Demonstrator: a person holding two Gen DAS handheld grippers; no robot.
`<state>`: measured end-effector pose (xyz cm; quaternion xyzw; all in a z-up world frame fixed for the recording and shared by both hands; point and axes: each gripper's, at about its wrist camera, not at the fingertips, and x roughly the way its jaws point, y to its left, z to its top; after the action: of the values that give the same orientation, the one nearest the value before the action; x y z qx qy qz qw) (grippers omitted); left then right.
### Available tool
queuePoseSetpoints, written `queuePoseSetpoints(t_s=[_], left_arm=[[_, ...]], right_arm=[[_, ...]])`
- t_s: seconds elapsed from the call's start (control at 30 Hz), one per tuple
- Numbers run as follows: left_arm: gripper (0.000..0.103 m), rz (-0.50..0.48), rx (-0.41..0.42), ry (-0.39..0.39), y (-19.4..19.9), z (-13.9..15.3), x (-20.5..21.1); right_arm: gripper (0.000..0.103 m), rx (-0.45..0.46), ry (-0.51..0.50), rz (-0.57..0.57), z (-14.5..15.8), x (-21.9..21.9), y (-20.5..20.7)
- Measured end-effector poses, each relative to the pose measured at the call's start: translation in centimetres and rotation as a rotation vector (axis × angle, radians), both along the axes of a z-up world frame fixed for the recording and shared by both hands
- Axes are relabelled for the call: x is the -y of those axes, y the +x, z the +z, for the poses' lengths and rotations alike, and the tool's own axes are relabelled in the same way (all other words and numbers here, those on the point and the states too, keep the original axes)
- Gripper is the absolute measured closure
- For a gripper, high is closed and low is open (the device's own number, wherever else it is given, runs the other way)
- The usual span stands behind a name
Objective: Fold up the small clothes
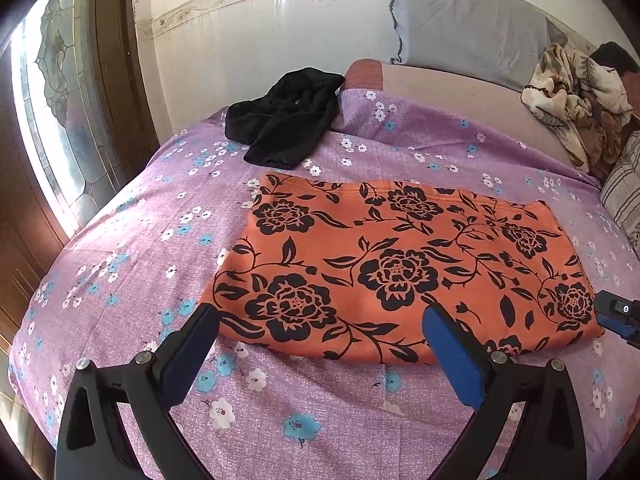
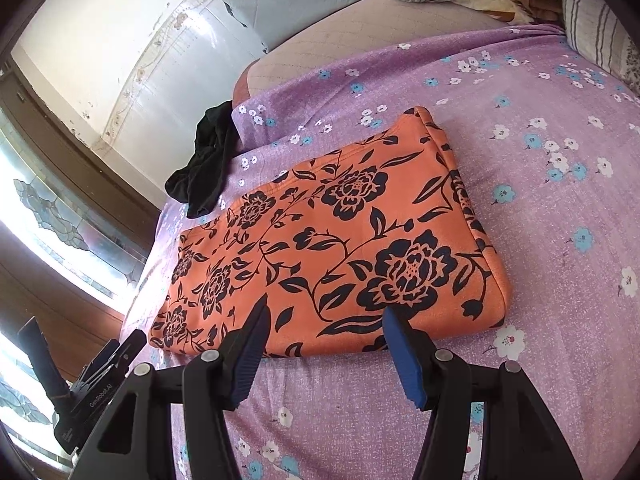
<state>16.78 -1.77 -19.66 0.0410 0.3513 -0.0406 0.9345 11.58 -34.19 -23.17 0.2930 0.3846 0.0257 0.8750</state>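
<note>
Both claws are hovering with jaws apart, gripping nothing: the left claw (image 1: 320, 316) over the near edge of the orange floral garment (image 1: 400, 264), the right claw (image 2: 326, 320) likewise. The garment is lying flat on the bed (image 1: 160, 240). Judging by this, each claw should be pinching the near hem evenly before lifting. Further off, "GenRobot.AI" is showing on the left device (image 2: 100, 396). A black garment (image 1: 284, 116) is waiting beyond.

garment (image 1: 400, 264): orange, black flower print
sheet (image 1: 160, 240): purple, white and blue blossoms
clothing (image 1: 284, 116), 11 o'clock: plain black
pillow (image 1: 468, 24): grey-blue
</note>
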Motion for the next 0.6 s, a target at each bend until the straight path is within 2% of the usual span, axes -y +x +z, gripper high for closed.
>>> queuePoseSetpoints(t_s=[0.27,0.47,0.6], left_arm=[[0.002,0.025,-0.013,0.002,0.7,-0.3,-0.7],[0.002,0.036,-0.043,-0.025,1.3,-0.7,-1.2],[0.002,0.049,-0.052,-0.021,1.6,-1.1,-1.5]], right_arm=[[0.041,-0.011,0.002,0.019,-0.5,-0.3,0.4],[0.041,-0.048,0.088,0.045,-1.7,0.0,0.8],[0.041,-0.071,0.095,0.071,-2.1,-0.4,0.9]])
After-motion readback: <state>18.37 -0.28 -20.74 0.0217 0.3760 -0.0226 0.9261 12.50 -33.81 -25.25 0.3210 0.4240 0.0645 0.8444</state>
